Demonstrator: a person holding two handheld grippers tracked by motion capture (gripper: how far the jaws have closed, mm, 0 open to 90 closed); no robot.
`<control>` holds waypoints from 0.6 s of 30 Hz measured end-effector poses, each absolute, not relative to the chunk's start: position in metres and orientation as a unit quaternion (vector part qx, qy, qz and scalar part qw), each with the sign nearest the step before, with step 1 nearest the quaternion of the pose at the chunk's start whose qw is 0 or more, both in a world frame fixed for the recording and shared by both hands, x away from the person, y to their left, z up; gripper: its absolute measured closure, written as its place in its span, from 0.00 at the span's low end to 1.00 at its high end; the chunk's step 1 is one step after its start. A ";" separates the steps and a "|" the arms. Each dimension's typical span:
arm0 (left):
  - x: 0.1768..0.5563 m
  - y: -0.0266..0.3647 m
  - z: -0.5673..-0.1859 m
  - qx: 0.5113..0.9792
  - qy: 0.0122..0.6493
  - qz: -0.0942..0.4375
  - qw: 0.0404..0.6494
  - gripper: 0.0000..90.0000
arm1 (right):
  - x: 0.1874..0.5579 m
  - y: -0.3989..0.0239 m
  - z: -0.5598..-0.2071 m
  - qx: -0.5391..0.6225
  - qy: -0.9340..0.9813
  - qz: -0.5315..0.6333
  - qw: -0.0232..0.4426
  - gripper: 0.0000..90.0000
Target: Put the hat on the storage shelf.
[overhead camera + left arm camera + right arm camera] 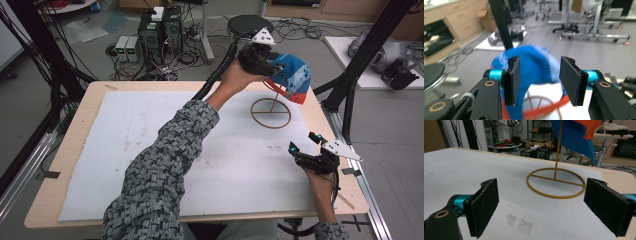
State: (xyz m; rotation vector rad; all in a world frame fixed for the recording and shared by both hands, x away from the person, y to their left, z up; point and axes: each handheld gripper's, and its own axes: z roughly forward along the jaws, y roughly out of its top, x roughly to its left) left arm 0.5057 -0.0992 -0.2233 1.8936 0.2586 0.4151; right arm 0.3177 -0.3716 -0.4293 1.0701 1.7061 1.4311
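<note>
We see no readable brand, label or writing anywhere; a faint grey smudge on the white mat (150, 150) could be print, but it is too blurred to read.

Our landmark is a gold wire stand (270, 113), a ring base with an upright rod, on the far right part of the surface (75, 130). A blue cloth item with white patterning and an orange-red edge (290, 77), perhaps a cap or bag, hangs at the top of the stand's rod. Its exact shape is hard to make out: in the left gripper view it is motion-blurred, and in the right gripper view its top is cut off by the frame edge.

The left gripper (260, 60) is raised above the stand, right against the cloth on its left side. In the left gripper view its fingers (513, 80) stand apart with the blue cloth (534, 67) showing in the gap and beyond them; we cannot tell whether either pad touches it. The stand's ring (541, 105) shows blurred below.

The right gripper (306, 145) is held low over the surface, nearer the person than the stand and to its right, well apart from the cloth. Its fingers (484, 205) are spread wide around nothing, with the stand's ring (556, 182) framed between them farther off.

A patterned grey sleeve (160, 170) covers much of the mat.
</note>
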 end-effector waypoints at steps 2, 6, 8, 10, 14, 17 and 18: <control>0.506 -0.089 -0.224 0.805 0.114 0.181 0.554 0.56 | 0.320 -0.369 -0.429 0.407 0.652 0.549 0.329 0.13; 0.505 -0.064 -0.224 0.795 0.132 0.196 0.559 0.56 | 0.324 -0.365 -0.429 0.404 0.656 0.548 0.326 0.13; 0.506 -0.052 -0.224 0.798 0.142 0.197 0.551 0.55 | 0.326 -0.362 -0.428 0.403 0.658 0.549 0.322 0.13; 0.504 -0.037 -0.225 0.784 0.150 0.212 0.564 0.55 | 0.328 -0.359 -0.428 0.399 0.661 0.549 0.320 0.13; 0.504 -0.009 -0.229 0.778 0.175 0.214 0.565 0.54 | 0.330 -0.355 -0.428 0.396 0.667 0.545 0.318 0.13; 0.501 0.013 -0.233 0.773 0.193 0.218 0.564 0.52 | 0.331 -0.355 -0.427 0.395 0.665 0.545 0.322 0.13; 0.499 0.020 -0.235 0.770 0.199 0.219 0.565 0.50 | 0.331 -0.355 -0.427 0.396 0.665 0.545 0.323 0.13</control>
